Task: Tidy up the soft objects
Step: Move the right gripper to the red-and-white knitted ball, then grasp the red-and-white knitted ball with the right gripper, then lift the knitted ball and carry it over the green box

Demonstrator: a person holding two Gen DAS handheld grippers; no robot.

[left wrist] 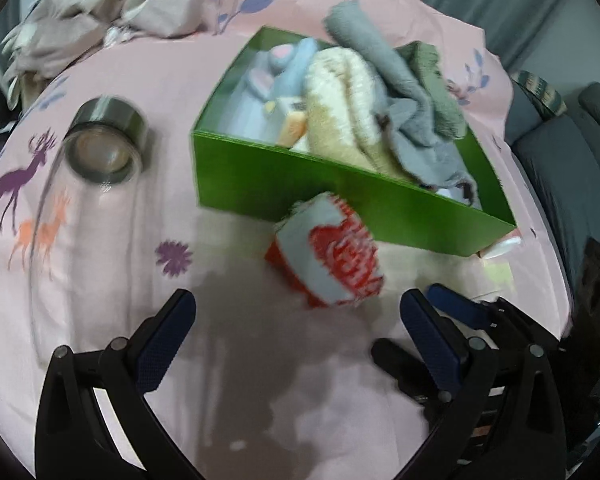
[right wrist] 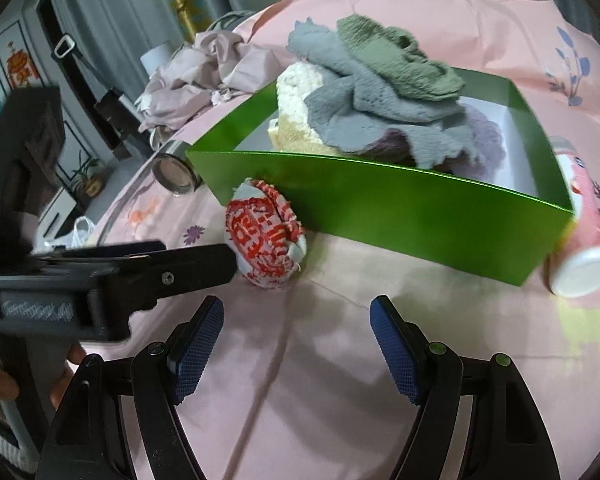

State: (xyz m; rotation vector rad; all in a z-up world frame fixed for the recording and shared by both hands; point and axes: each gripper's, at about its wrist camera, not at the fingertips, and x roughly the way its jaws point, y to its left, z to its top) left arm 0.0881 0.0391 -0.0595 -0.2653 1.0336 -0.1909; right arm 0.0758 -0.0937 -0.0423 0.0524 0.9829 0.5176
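Observation:
A rolled red-and-white towel lies on the pink sheet against the near wall of the green box. The box holds a cream towel, a grey cloth, an olive cloth and a light blue soft item. My left gripper is open just short of the roll, nothing between its fingers. My right gripper is open too, empty, a little to the right of the roll. From the right wrist view the left gripper shows side-on beside the roll.
A roll of tape sits left of the box. Beyond it lies a crumpled beige cloth. A pink bottle with a white cap lies at the box's right end. The bed edge and dark furniture are to the right.

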